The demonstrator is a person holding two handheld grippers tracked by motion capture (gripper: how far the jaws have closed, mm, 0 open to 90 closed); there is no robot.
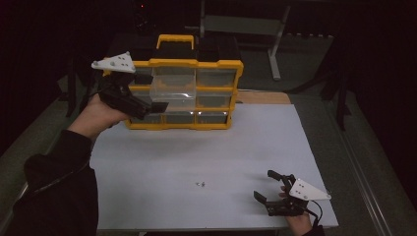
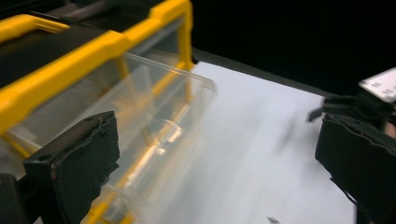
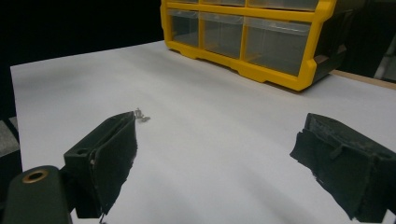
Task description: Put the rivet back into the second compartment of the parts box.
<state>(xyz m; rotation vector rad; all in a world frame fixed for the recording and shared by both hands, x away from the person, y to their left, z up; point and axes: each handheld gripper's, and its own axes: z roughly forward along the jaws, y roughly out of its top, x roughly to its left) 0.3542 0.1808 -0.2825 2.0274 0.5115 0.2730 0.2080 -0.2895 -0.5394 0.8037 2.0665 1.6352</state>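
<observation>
1. White table (image 1: 206,147) stands in a dark room, with a yellow organizer (image 1: 183,93) at its far side.
2. Left gripper (image 1: 147,105) is wide open beside the pulled-out clear drawer (image 1: 172,91), not pressing it.
3. Right gripper (image 1: 268,184) rests open near small screws (image 1: 200,184).

White table top (image 1: 196,152), plain and flat, wooden strip along far right edge (image 1: 265,97). Yellow drawer organizer (image 1: 216,64) standing at far left-centre, base on the white surface, black carry-handle section on top. One clear drawer (image 1: 172,91) pulled part-way out of the middle column, hanging over the table. Small metal screws (image 1: 200,185) lying loose near centre, toward near edge, well apart from the organizer.
</observation>
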